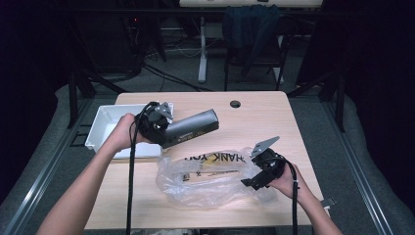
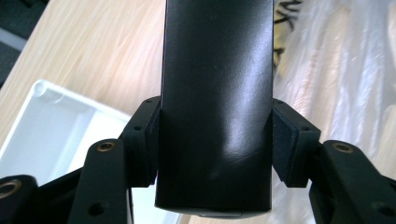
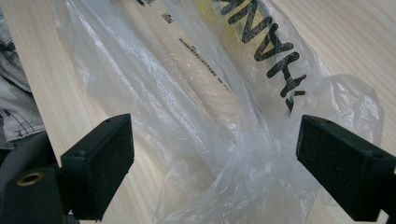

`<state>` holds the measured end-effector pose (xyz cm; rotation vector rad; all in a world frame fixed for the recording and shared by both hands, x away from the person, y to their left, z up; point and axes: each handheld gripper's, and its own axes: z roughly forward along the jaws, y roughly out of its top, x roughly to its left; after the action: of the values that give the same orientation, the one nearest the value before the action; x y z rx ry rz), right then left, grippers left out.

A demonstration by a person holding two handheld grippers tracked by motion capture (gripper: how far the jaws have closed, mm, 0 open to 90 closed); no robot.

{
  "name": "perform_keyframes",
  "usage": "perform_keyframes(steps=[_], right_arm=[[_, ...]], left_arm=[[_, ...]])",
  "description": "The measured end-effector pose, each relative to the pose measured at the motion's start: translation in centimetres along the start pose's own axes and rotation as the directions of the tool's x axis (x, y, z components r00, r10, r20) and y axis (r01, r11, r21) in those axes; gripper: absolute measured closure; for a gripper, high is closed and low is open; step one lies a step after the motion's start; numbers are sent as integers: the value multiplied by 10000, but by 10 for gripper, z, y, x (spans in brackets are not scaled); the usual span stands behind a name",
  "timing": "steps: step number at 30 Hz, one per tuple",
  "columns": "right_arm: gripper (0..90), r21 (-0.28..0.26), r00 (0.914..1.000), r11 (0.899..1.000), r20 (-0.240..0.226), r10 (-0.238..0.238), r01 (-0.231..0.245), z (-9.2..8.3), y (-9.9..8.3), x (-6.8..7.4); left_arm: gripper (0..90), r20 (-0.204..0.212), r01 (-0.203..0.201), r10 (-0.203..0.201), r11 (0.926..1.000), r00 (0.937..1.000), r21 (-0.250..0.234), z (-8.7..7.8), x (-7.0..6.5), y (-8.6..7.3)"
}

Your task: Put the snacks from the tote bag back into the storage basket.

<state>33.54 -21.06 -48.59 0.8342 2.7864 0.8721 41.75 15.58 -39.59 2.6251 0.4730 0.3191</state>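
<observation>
The left gripper (image 1: 164,128) holds a dark grey tube (image 1: 192,128) by its lower end; in the left gripper view both pads (image 2: 286,140) press flat on the sides of the tube (image 2: 215,107), which sticks out far ahead of the jaws. In the high view the tube is in the air, above the table (image 1: 264,117), between the white tray (image 1: 105,122) and the clear plastic bag (image 1: 205,178). The right gripper (image 1: 252,180) stands with its jaws wide apart and holds nothing; the thin plastic of the bag (image 3: 201,140) lies loose between its pads (image 3: 100,163), which do not press on it. I think the first danger is the grip on the tube: it is smooth and held only at one end, so the long free part can pull it down and let it turn or slide out of the pads. The second danger is the bag, because it lies flat and crumpled with no clear mouth, so the tube may push the plastic away and not go in, if that is the plan. The film can also slip or tear when the right jaws close on it. The tray is just beside the left hand (image 1: 122,134) and can be knocked. The round hole (image 1: 235,104) in the table is well apart and disturbs nothing. The black cable (image 1: 131,186) hangs from the left gripper and could drag over the table edge.
</observation>
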Motion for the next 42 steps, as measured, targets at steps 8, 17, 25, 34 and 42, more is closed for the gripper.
perform_keyframes(steps=[8, 17, 25, 34, 42], right_arm=[[104, -175, 10000, 9998, 72, 45, -43, -4, -2, 0], [106, -158, 9999, 9998, 124, 96, -95, -5, -4, -1], [108, -210, 9994, 9994, 225, 268, -263, -6, -8, -2], [108, -135, 9995, 9996, 209, 257, -254, -5, -8, -2], [108, -133, 9994, 9996, 216, 264, -261, -5, -8, -2]], left_arm=[[434, -403, 690, -688, 9976, 9968, 37, -11, 22, -29], [435, -747, 1432, -1429, 9897, 9869, -14, -20, 41, -60], [434, -1006, 1817, -1800, 9833, 9785, 80, -22, 54, -88], [434, -1215, 2295, -2247, 9729, 9668, 270, -17, 69, -120], [434, -1242, 2474, -2383, 9668, 9632, 639, -2, 78, -143]])
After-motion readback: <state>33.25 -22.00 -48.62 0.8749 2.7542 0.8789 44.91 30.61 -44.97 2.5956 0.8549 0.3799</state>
